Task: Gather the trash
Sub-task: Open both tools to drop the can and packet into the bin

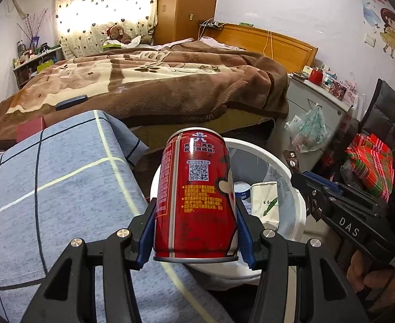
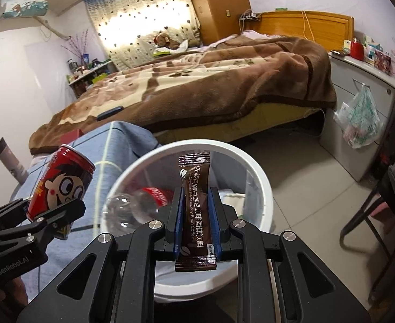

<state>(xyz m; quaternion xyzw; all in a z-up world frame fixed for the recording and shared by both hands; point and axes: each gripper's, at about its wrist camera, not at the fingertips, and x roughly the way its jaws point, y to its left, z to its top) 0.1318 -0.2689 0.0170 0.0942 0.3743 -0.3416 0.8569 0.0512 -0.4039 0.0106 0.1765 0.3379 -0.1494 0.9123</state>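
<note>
My left gripper (image 1: pixel 194 210) is shut on a red drink can (image 1: pixel 196 196), held upright between its blue pads over the near left rim of a white waste bin (image 1: pixel 294 177). In the right wrist view the same can (image 2: pixel 61 183) shows at the left, left of the bin (image 2: pixel 262 185). My right gripper (image 2: pixel 196 210) is shut on a brown coffee sachet (image 2: pixel 196 210), held upright above the bin's opening. Inside the bin lie a clear plastic bottle with a red label (image 2: pixel 143 202) and white packaging (image 1: pixel 264 199).
A small bed with a grey-blue checked sheet (image 1: pixel 62 188) stands left of the bin. Behind is a big bed with a brown blanket (image 1: pixel 157 86). A grey cabinet (image 2: pixel 359 113) with a hanging plastic bag (image 2: pixel 359 118) and a dark chair (image 2: pixel 380 210) stand right, on a tiled floor (image 2: pixel 305 175).
</note>
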